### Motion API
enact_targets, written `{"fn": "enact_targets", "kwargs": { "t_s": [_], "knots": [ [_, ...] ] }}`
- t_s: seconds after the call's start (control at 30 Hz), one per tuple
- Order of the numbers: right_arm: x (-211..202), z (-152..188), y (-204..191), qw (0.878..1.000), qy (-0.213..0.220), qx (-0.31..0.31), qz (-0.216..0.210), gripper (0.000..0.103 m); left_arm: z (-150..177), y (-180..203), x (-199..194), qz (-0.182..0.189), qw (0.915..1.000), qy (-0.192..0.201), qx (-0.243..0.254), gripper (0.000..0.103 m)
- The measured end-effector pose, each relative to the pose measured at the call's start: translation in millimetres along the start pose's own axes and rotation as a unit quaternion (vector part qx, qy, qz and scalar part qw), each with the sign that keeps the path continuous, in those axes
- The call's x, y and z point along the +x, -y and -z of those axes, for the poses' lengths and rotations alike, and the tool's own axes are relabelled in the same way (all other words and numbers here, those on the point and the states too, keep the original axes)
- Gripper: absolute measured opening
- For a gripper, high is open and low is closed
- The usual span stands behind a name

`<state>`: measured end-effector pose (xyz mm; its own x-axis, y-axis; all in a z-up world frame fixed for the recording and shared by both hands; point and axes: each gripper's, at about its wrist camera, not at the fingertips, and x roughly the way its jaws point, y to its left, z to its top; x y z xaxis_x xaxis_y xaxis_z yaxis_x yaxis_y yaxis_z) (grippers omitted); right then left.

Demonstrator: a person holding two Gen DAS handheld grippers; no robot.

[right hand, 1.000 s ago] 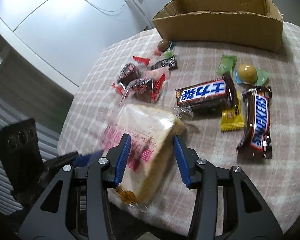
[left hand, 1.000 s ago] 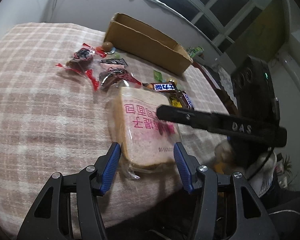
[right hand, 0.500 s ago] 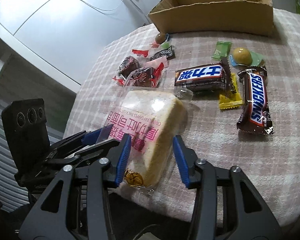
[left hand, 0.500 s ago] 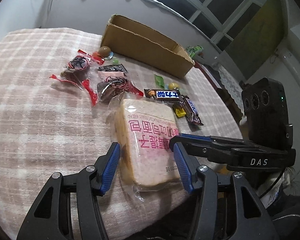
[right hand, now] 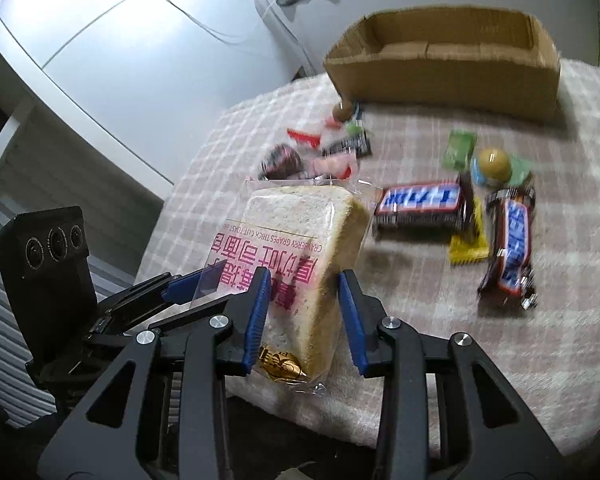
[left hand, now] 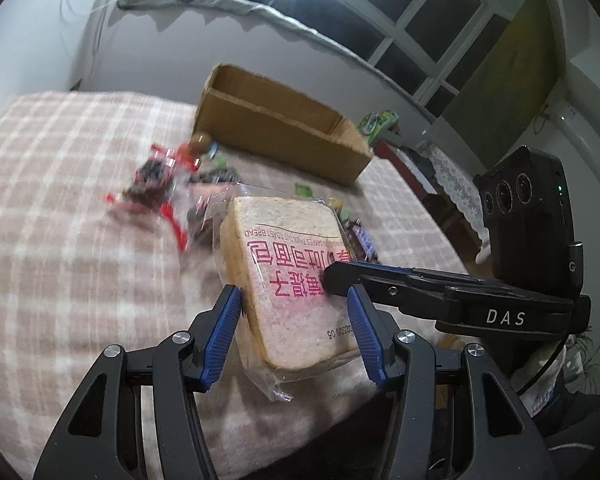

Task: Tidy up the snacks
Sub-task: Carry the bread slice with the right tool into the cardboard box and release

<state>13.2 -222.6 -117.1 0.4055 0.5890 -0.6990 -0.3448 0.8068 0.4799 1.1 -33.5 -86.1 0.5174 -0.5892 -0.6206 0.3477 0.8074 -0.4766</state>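
— Two grippers meet on one snack, yes?
— Yes. The bread pack (right hand: 300,248), a thick slice of speckled toast in clear plastic with pink lettering, sits tilted at the near edge of the checked tablecloth (left hand: 60,200).
— How does the right gripper (right hand: 304,312) stand?
— Its jaws are closing, blue pads pressing the slice's two faces.
— And the left gripper (left hand: 294,332)?
— It straddles the pack's width, clamped on it; one pad touches the crust, the other I can't quite tell.
— The other snacks?
— Chocolate bars (right hand: 420,204) and candies lie beyond, before the cardboard box (right hand: 452,60).
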Motion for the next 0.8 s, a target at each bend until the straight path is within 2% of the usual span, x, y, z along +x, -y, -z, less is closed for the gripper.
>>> {"fn": "enact_targets", "kwargs": {
  "t_s": [0.37, 0.53, 0.8],
  "knots": [
    [-33.2, -70.7, 12.3, 0.997, 0.065, -0.016, 0.024, 0.037, -77.8, 20.6, 22.5, 0.016, 0.9983, 0.041, 0.038, 0.053],
    [-37.7, -113.2, 30.9, 0.996, 0.087, -0.012, 0.030, 0.037, -121.5, 21.6, 50.2, 0.023, 0.9982, 0.041, 0.037, 0.053],
    [-25.7, -173.0, 77.5, 0.994, 0.099, 0.008, 0.043, 0.035, -166.6, 15.1, 102.0, 0.016, 0.9991, 0.033, 0.022, 0.053]
  ]
}}
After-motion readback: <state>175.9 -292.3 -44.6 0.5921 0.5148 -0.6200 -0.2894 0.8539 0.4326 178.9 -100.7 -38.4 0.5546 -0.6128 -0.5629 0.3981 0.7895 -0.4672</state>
